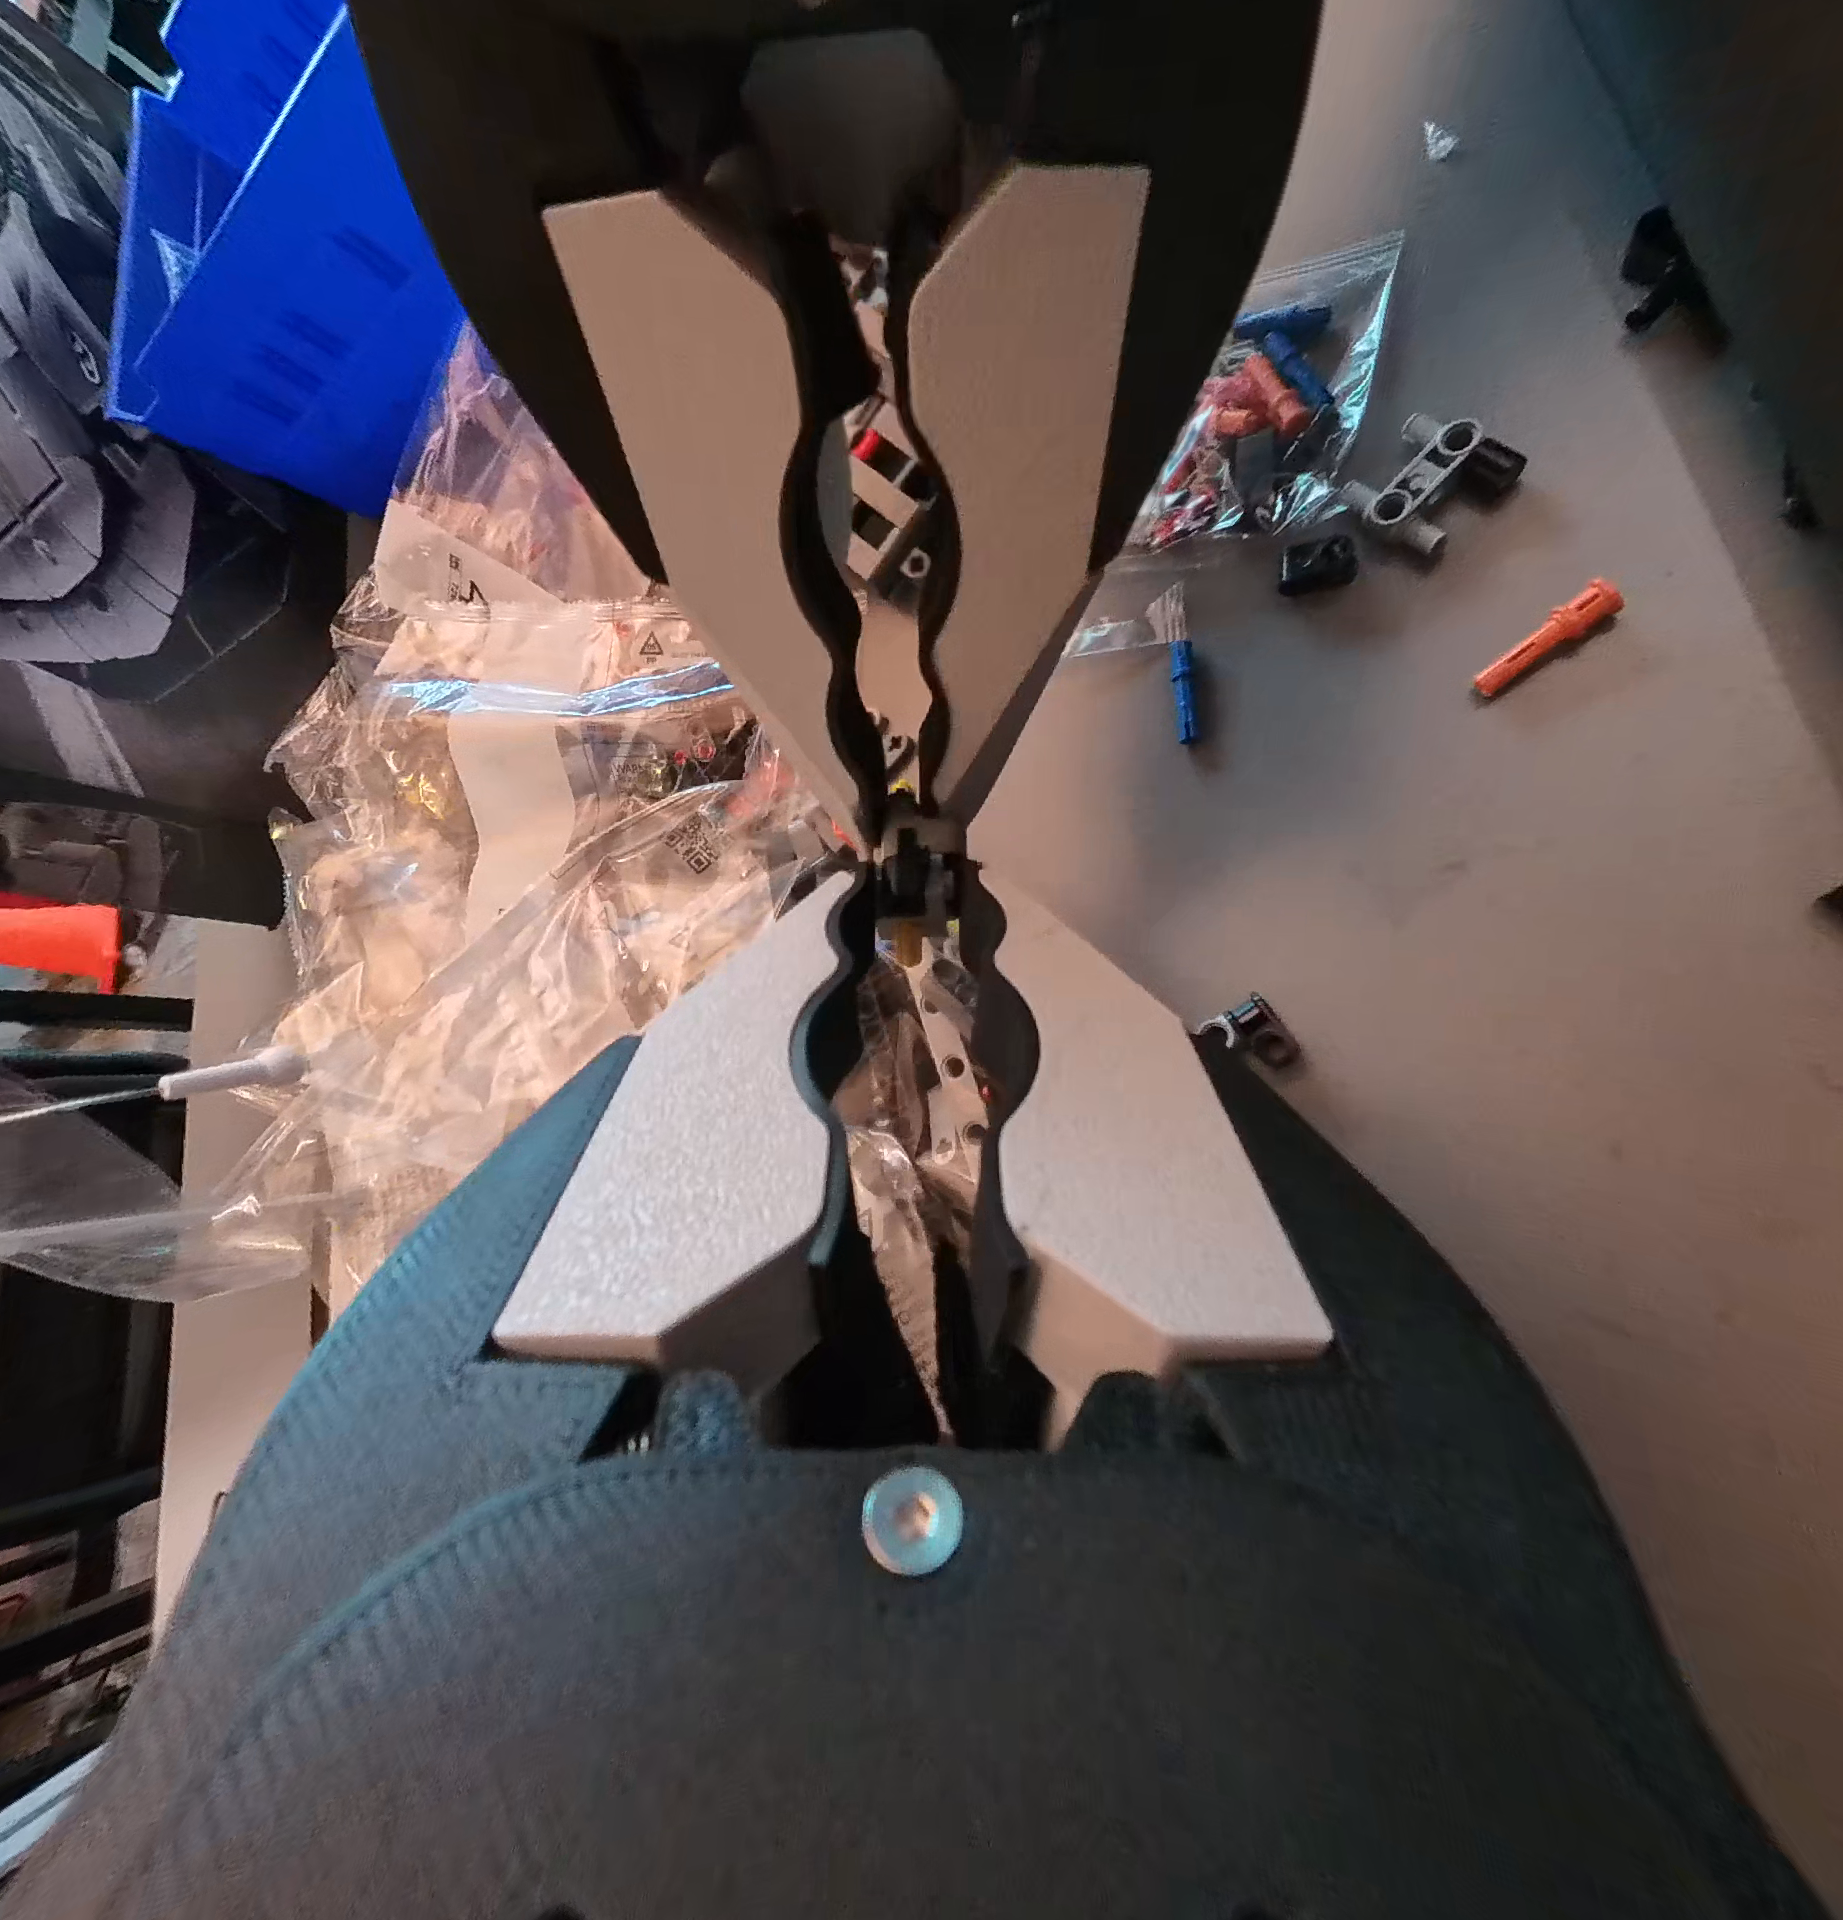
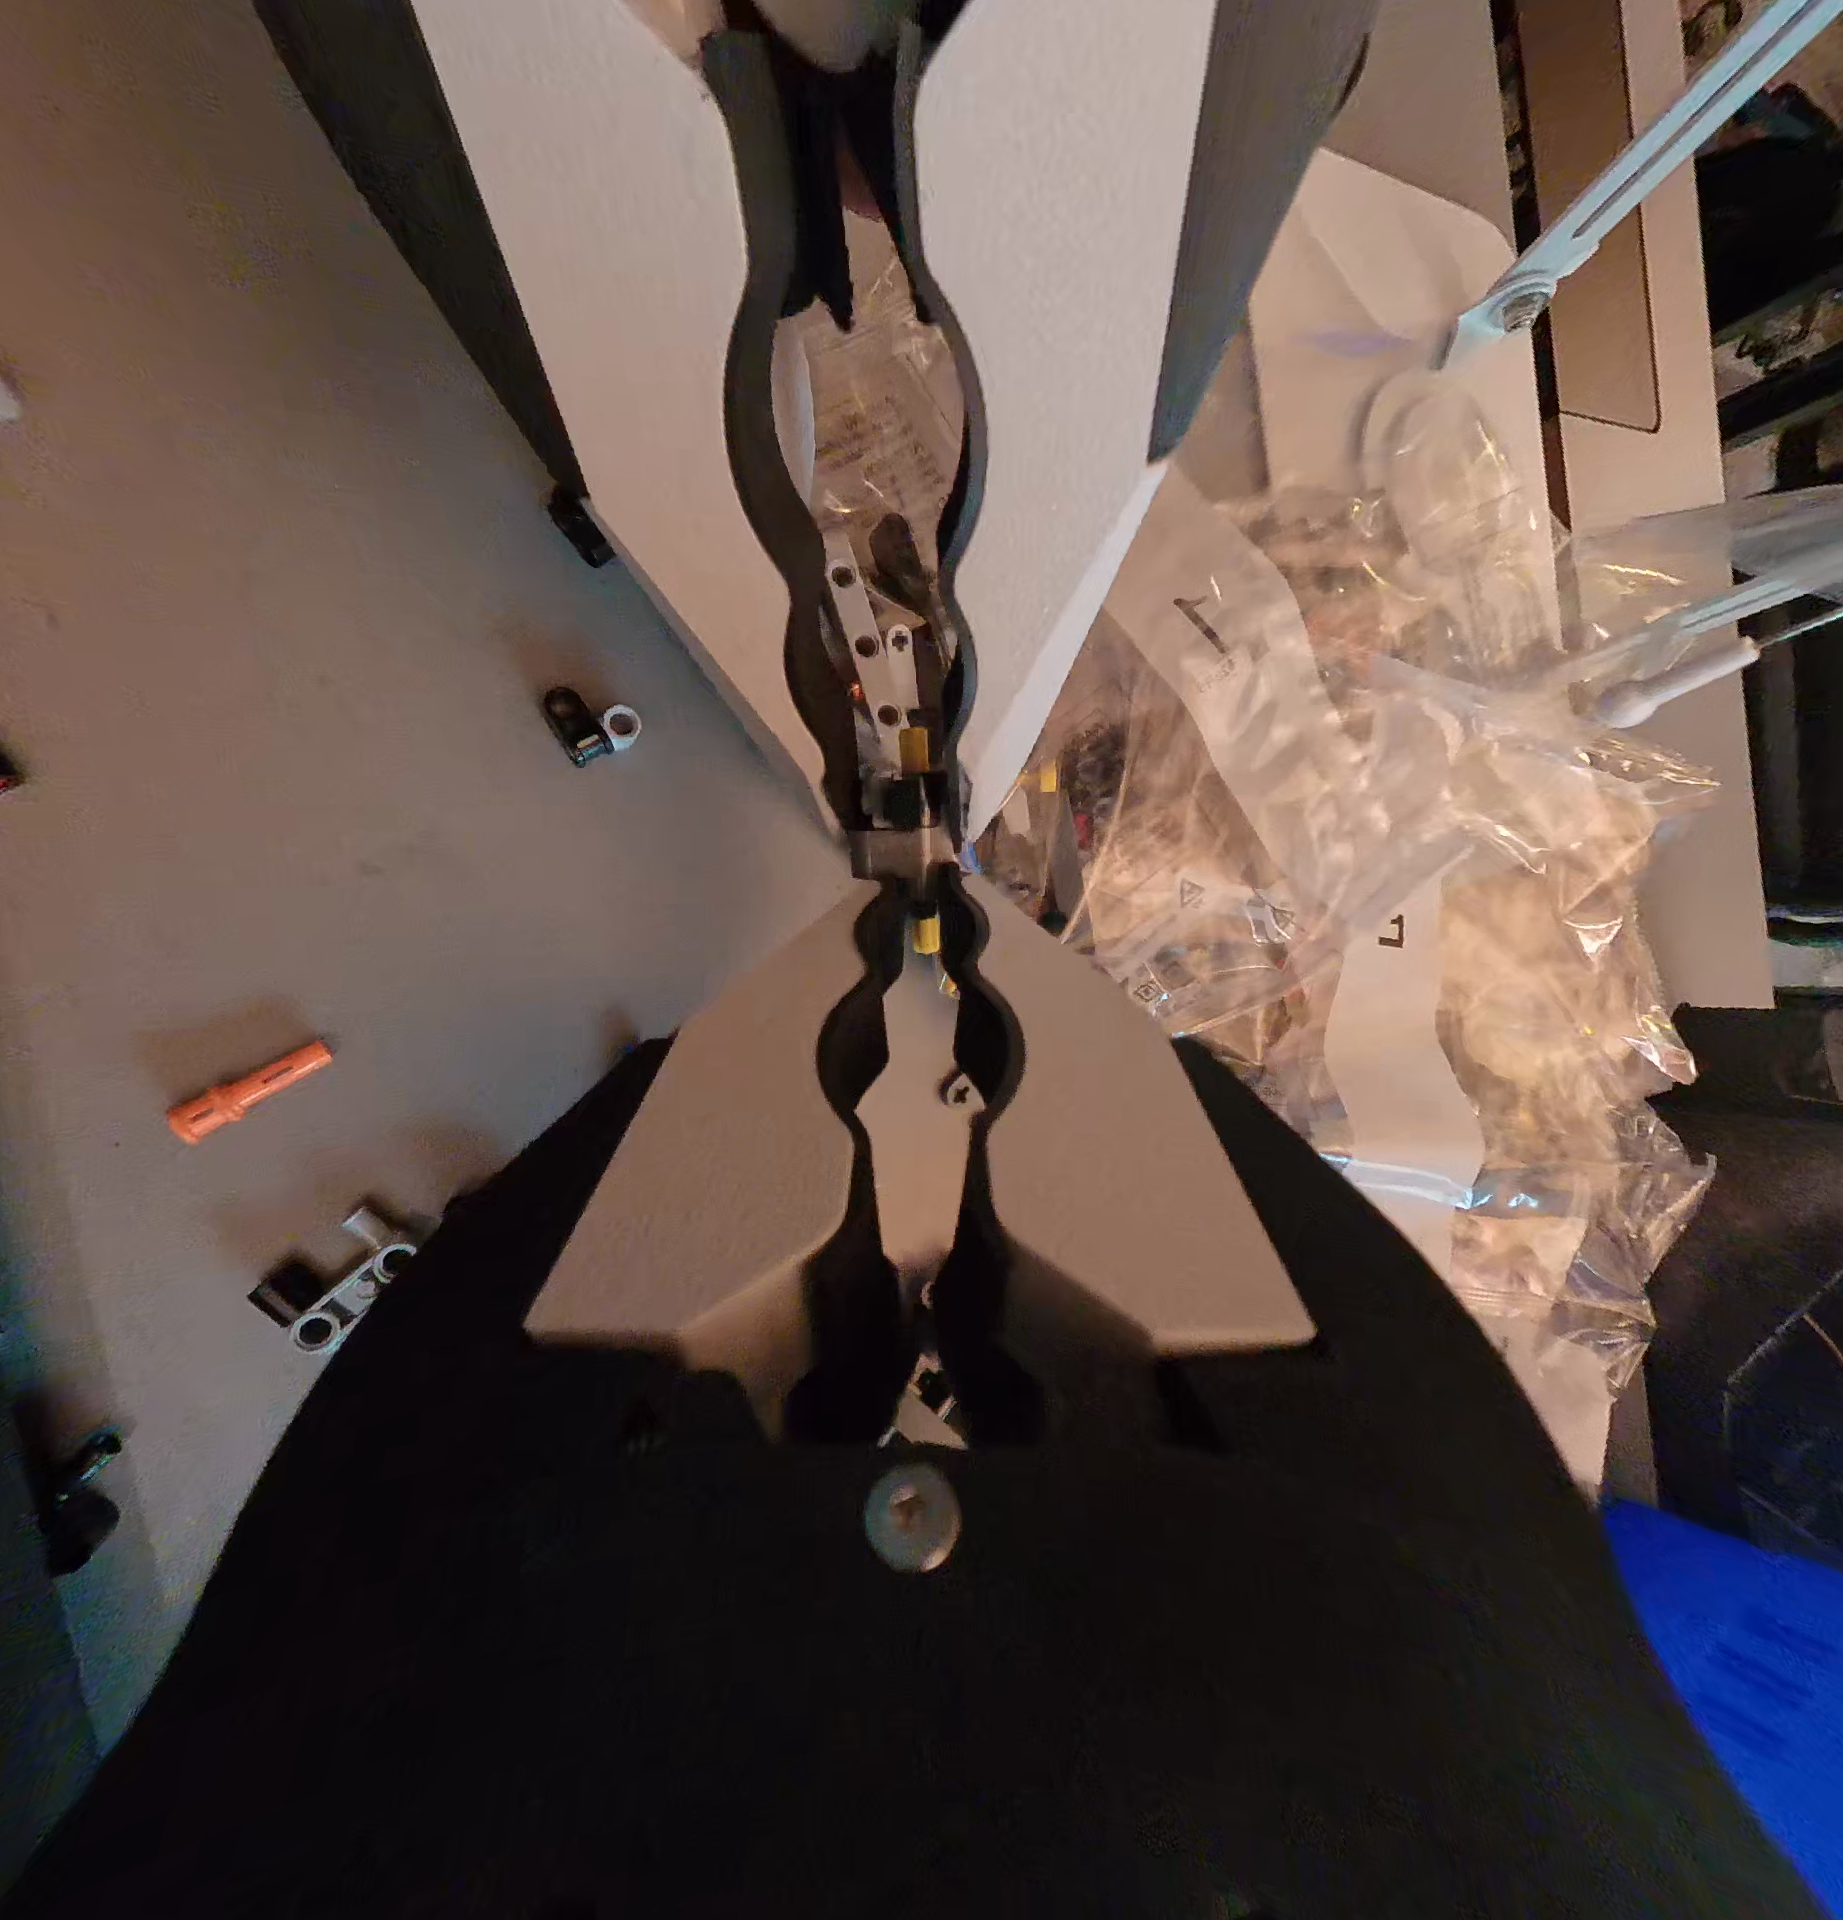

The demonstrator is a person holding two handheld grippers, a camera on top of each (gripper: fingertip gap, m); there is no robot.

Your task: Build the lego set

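Observation:
A small lego assembly (image 1: 912, 854) of grey, black and yellow parts hangs in the air between my two grippers, which meet tip to tip. My left gripper (image 1: 912, 902) comes from the bottom of the left wrist view and is shut on the assembly's end, where a white holed beam (image 1: 948, 1060) runs back between its fingers. My right gripper (image 1: 901, 800) comes from the top, shut on the other end. In the right wrist view my right gripper (image 2: 919, 914) pinches the yellow end of the assembly (image 2: 901, 821). The left gripper (image 2: 896, 800) faces it with the white beam (image 2: 870, 644).
Loose parts lie on the beige table (image 1: 1519, 987): an orange pin (image 1: 1545, 636), a blue pin (image 1: 1185, 691), a grey connector (image 1: 1426, 483), a black-and-white connector (image 2: 590, 727) and an open bag of parts (image 1: 1260, 416). A pile of plastic bags (image 1: 460, 935) and a blue bin (image 1: 273, 260) lie beside them. My two grippers' fingertips are within a few centimetres of each other.

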